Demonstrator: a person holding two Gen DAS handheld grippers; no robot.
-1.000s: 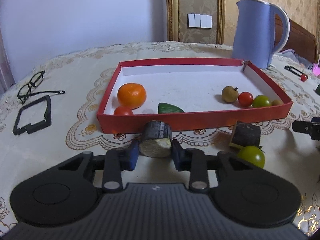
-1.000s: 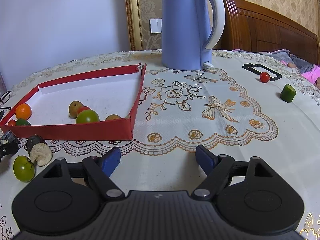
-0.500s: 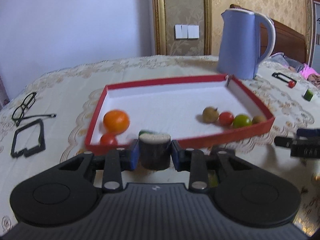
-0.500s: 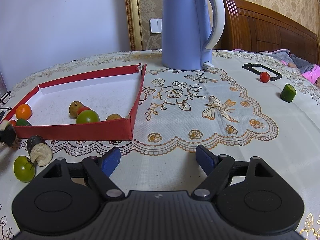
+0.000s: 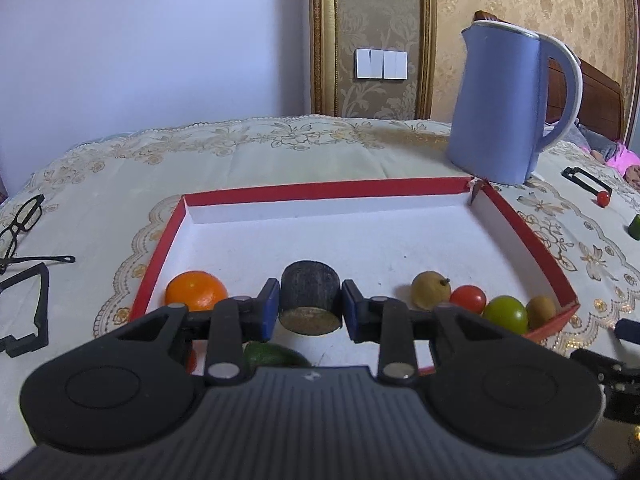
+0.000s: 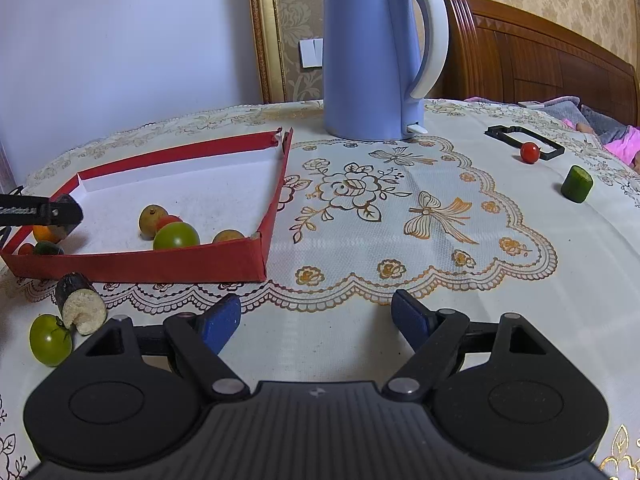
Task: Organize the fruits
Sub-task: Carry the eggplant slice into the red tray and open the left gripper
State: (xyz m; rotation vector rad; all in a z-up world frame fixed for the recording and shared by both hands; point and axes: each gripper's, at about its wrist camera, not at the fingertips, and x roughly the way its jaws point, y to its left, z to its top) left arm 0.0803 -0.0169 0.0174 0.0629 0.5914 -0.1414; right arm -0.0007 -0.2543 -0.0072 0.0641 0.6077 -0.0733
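My left gripper point(image 5: 310, 312) is shut on a dark eggplant chunk point(image 5: 310, 298) and holds it above the floor of the red tray point(image 5: 324, 191). In the tray lie an orange point(image 5: 196, 290), a green piece point(image 5: 272, 354), a brown longan point(image 5: 430, 290), a red tomato point(image 5: 468, 299), a green tomato point(image 5: 505, 314) and another brown fruit point(image 5: 541, 311). My right gripper point(image 6: 316, 318) is open and empty over the tablecloth. Beside the tray lie a second eggplant chunk point(image 6: 80, 303) and a green tomato point(image 6: 50, 340).
A blue kettle point(image 6: 376, 56) stands behind the tray's far right corner. A cherry tomato point(image 6: 530, 153), a black frame point(image 6: 524, 142) and a cucumber piece point(image 6: 577, 183) lie at the far right. Glasses point(image 5: 20, 222) and a black frame point(image 5: 32, 312) lie left of the tray.
My left gripper lifted the eggplant chunk off the cloth in front of the tray and carried it forward over the tray's near wall. The right gripper stayed still.
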